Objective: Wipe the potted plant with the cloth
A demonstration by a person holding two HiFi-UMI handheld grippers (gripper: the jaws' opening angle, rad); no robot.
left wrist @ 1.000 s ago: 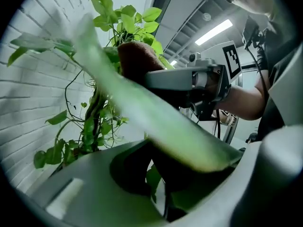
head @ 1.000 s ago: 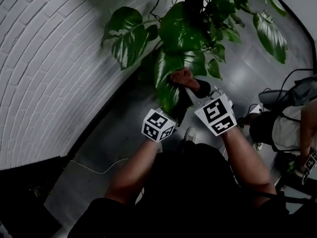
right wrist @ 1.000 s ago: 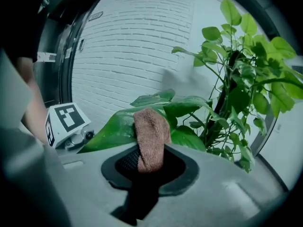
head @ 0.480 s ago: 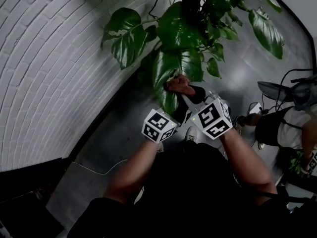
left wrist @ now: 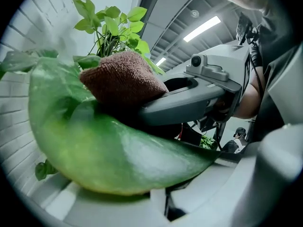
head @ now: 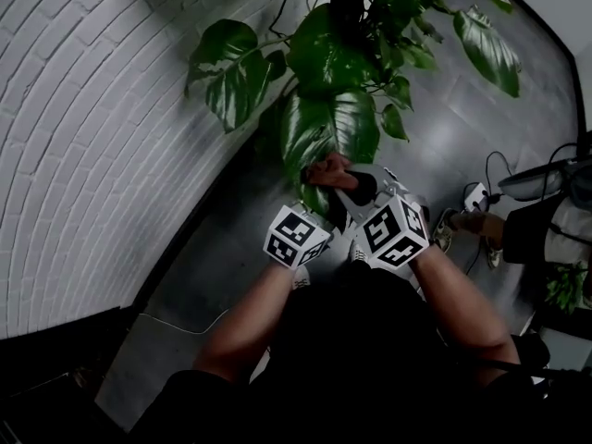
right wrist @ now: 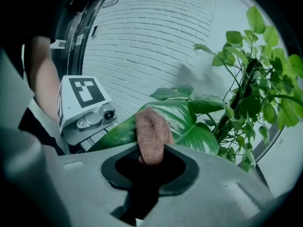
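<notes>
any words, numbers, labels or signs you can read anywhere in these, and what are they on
No text can be read in these views.
Left marker cube: black-and-white square pattern only, no letters or numbers.
Right marker cube: the same kind of pattern, no letters or numbers.
Small white label on the dark frame beside the brick wall: too small to read.

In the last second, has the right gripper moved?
Yes. The right gripper has drawn the cloth down the big leaf toward its tip, nearer the person.
</notes>
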